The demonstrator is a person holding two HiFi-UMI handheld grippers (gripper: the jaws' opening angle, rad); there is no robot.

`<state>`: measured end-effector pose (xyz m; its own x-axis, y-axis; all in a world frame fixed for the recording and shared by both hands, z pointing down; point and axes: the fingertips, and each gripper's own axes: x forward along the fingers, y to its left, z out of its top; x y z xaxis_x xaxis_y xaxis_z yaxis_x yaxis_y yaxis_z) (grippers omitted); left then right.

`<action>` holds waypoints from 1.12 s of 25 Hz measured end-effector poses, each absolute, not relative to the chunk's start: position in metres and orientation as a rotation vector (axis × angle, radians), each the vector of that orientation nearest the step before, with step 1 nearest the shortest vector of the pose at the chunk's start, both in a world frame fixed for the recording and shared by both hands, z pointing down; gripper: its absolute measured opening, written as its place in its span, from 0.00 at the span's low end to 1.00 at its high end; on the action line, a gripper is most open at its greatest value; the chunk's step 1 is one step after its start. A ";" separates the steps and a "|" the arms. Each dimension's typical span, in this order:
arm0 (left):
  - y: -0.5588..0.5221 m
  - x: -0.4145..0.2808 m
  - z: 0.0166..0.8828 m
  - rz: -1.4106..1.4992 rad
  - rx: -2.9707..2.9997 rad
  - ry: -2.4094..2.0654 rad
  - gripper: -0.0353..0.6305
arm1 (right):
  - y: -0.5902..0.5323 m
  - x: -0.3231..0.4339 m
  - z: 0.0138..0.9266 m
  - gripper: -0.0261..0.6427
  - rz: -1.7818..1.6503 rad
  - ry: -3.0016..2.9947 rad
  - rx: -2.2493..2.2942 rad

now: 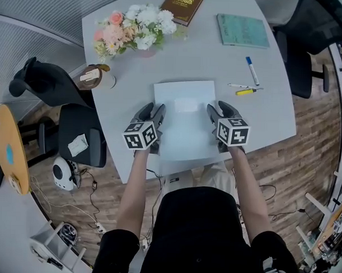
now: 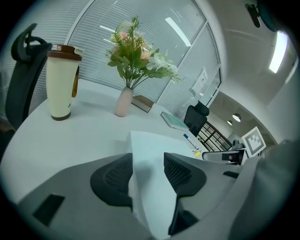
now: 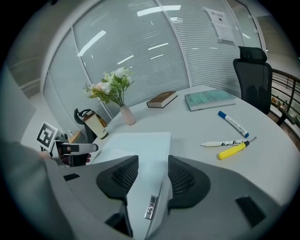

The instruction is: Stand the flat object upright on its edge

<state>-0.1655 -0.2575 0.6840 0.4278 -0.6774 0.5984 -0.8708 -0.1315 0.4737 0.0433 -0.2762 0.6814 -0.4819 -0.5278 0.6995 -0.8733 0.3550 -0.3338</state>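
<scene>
head view, the white flat object (image 1: 182, 133) lies flat mid-frame on the grey table (image 1: 218, 62), left gripper (image 1: 153, 110) and right gripper (image 1: 216, 110) gaping over its side edges holding nothing, so I'd pinch evenly then tip; left gripper view, edge between unclosed jaws, slatted blinds (image 2: 140, 28) behind; right gripper view same, markers (image 3: 233, 123) at right

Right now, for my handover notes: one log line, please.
flat white object: lying flat | left gripper: jaws open astride edge | right gripper: same

Two books (image 1: 181, 6), three pens (image 1: 252, 70), one flower vase (image 1: 135, 28), one cup (image 1: 98, 77), one flat white object (image 1: 183, 125)
</scene>
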 end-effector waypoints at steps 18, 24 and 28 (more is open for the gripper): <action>-0.272 -0.175 0.712 0.227 1.746 -1.289 0.36 | -0.301 0.042 0.714 0.38 1.173 -2.041 1.227; -0.273 -0.174 0.715 0.224 1.724 -1.281 0.36 | -0.303 0.045 0.717 0.38 1.222 -2.006 1.236; -0.271 -0.173 0.715 0.194 1.705 -1.264 0.36 | -0.302 0.043 0.717 0.36 1.255 -2.007 1.226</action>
<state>-0.1726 -0.2715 0.7151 0.4490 -0.6496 0.6136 -0.8035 0.0070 0.5953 0.0434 -0.3019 0.7171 -0.4894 -0.4383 0.7539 -0.8697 0.1817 -0.4590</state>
